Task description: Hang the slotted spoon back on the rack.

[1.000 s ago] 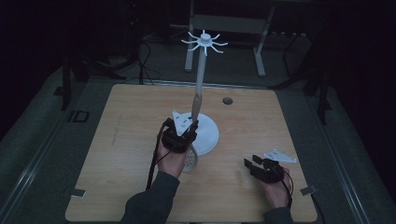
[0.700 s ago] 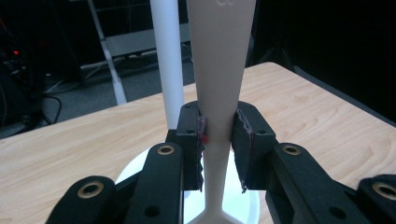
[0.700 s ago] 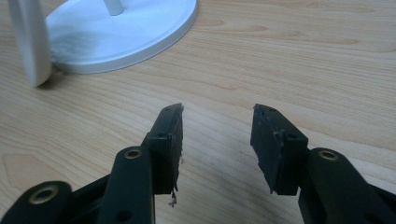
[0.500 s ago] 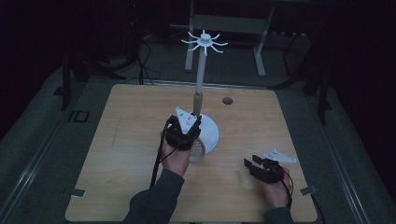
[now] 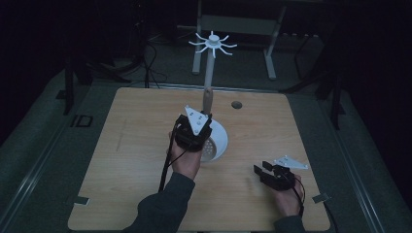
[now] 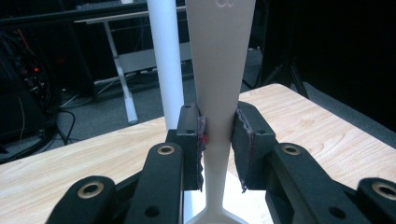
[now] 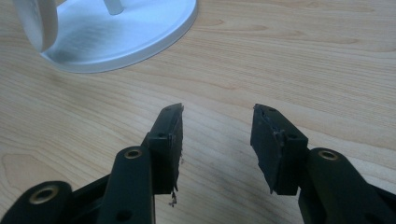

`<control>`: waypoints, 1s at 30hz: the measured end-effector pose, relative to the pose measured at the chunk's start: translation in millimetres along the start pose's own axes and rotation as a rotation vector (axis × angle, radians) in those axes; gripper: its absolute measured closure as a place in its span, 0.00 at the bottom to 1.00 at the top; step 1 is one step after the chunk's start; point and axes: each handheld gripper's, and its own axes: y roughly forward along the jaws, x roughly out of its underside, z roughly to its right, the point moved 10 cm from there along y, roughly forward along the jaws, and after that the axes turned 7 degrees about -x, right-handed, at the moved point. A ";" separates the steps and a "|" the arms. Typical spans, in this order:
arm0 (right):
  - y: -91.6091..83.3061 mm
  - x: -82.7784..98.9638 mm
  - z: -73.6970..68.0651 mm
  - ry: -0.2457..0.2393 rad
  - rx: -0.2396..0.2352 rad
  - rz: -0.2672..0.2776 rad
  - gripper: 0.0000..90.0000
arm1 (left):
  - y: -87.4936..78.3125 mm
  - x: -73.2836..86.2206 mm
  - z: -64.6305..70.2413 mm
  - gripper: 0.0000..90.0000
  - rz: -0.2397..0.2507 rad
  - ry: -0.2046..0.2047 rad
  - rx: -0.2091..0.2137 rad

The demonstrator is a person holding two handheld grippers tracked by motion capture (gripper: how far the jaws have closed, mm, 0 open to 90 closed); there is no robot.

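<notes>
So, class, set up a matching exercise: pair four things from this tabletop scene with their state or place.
Things:
1 left gripper
2 right gripper
3 white stand
4 utensil handle

States:
A upright pole on a round base
B open over bare wood
C clamped between two pads
D shut on a handle

Pairs: 1-D, 2-B, 3-A, 4-C
</notes>
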 end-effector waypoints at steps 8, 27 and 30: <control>0.1 -0.3 0.4 0.003 0.000 0.004 0.59 | -0.7 -13.2 -0.6 0.82 0.030 -0.009 -0.028; 1.6 0.8 -1.5 -0.002 -0.003 -0.003 0.59 | -0.5 -41.4 0.0 0.82 0.074 -0.013 -0.091; 1.6 1.0 -1.5 0.000 -0.003 -0.004 0.59 | 0.3 -43.8 0.1 0.82 0.071 -0.015 -0.092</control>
